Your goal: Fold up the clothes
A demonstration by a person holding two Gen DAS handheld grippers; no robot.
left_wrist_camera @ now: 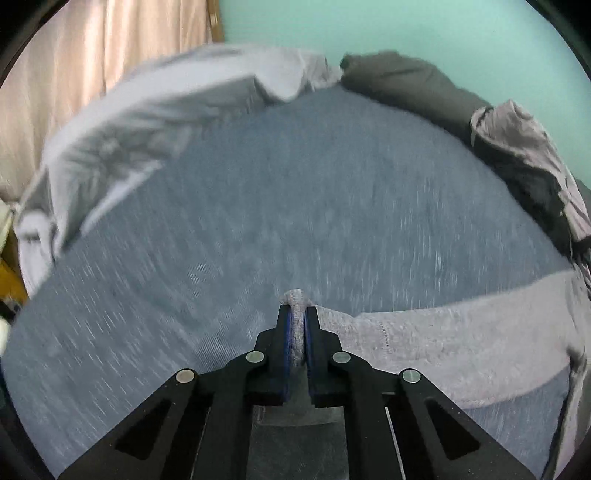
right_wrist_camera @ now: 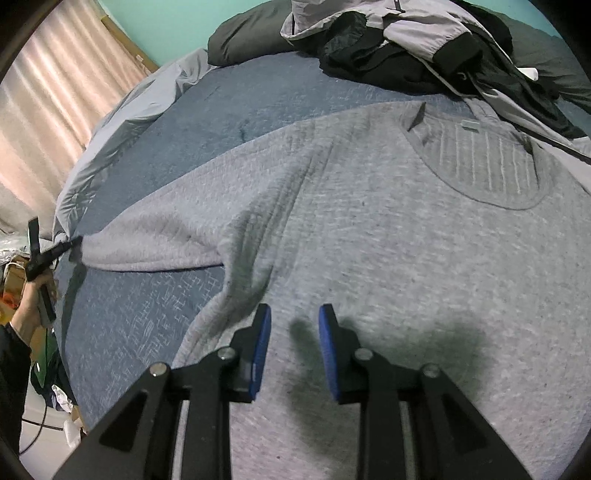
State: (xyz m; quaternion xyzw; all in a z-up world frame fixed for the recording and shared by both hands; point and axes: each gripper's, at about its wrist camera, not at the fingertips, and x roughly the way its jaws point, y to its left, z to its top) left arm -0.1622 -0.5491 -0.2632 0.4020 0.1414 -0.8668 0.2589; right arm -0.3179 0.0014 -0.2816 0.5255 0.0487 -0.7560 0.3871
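In the right wrist view, the right tongs [right_wrist_camera: 294, 317] hover with their blue pads parted and nothing between them, just above the pale grey knitted sweater [right_wrist_camera: 388, 258] spread flat on the blue-grey woven bedspread [right_wrist_camera: 155, 306]. The sweater's sleeve [right_wrist_camera: 147, 243] stretches toward 9 o'clock, its cuff pinched by the left tongs [right_wrist_camera: 75, 242], gripped in a person's hand [right_wrist_camera: 31, 295]. In the left wrist view, the left tongs [left_wrist_camera: 296, 314] clamp the cuff [left_wrist_camera: 296, 299]. At 12 to 1 o'clock, past the sweater's round neckline [right_wrist_camera: 487, 173], lies a crumpled grey and black jacket [right_wrist_camera: 413, 48], touching the sweater's shoulder. A dark grey pillow [right_wrist_camera: 251, 33] sits at 11 o'clock.
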